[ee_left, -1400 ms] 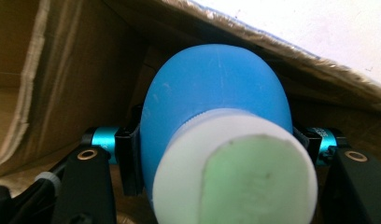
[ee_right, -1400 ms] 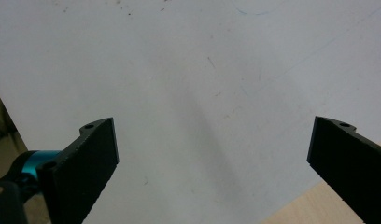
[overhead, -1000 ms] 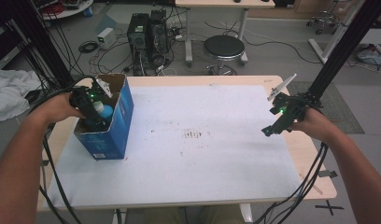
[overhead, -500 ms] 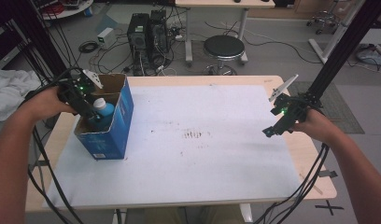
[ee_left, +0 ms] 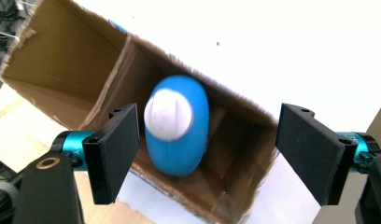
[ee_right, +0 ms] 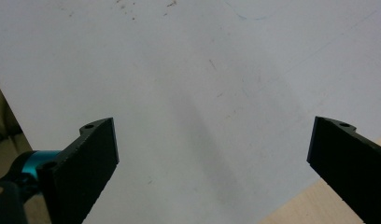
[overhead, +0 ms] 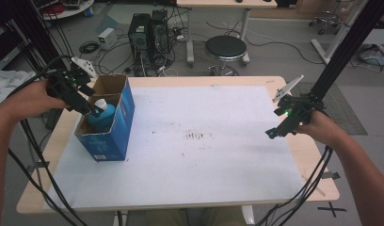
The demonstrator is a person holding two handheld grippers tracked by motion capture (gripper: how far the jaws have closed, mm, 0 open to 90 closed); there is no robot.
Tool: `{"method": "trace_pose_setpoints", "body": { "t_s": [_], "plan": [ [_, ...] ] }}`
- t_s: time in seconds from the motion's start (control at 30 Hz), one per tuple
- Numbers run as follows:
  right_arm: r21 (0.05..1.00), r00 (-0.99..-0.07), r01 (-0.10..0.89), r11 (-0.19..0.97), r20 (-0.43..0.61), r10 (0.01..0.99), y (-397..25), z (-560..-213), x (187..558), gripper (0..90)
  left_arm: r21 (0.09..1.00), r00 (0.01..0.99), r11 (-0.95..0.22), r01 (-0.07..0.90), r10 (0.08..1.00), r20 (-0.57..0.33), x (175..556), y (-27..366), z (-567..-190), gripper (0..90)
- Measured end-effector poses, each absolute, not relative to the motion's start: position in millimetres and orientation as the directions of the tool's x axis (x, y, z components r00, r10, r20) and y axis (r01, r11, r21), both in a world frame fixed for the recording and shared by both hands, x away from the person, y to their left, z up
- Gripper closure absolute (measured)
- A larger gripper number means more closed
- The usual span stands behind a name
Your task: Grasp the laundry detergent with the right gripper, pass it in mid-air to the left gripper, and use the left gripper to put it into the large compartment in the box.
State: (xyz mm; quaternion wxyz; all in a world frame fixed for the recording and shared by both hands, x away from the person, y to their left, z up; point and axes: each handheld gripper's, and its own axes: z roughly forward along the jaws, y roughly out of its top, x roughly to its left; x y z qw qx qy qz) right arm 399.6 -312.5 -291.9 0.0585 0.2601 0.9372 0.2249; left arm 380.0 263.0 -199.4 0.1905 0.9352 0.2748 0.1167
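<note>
High view: right gripper (overhead: pixel 273 133), jaws spread wide, hovers over the white sheet (overhead: pixel 204 155). Left gripper (ee_left: pixel 207 154), jaws apart, hangs above one blue bottle (ee_left: pixel 177 123) standing in the blue box's (overhead: pixel 119 127) nearer of two compartments. No label is readable.

Your item is one blue bottle (ee_left: pixel 179 135) with a white cap (ee_left: pixel 167 114), rounded and oval in body, standing upright in the nearer compartment of the box, cap upward. It sits in an open-topped cardboard box (overhead: pixel 119 127), blue outside and plain brown inside, split by a divider into two compartments. You have the box upright at the table's left edge.
</note>
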Motion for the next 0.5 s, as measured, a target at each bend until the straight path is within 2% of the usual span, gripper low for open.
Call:
{"method": "trace_pose_setpoints", "body": {
  "t_s": [0.3,0.5],
  "plan": [
    [0.455,-0.859,0.457,0.764,0.003,0.512,-311,-289,396,1.0,0.422,0.869,-0.817,0.393,0.481,0.121,369,225,-188,21.9],
    [0.456,-0.864,0.448,0.769,-0.001,0.504,-308,-289,395,1.0,0.418,0.912,-0.849,0.322,0.397,0.103,364,189,-189,21.9]
  ]
}}
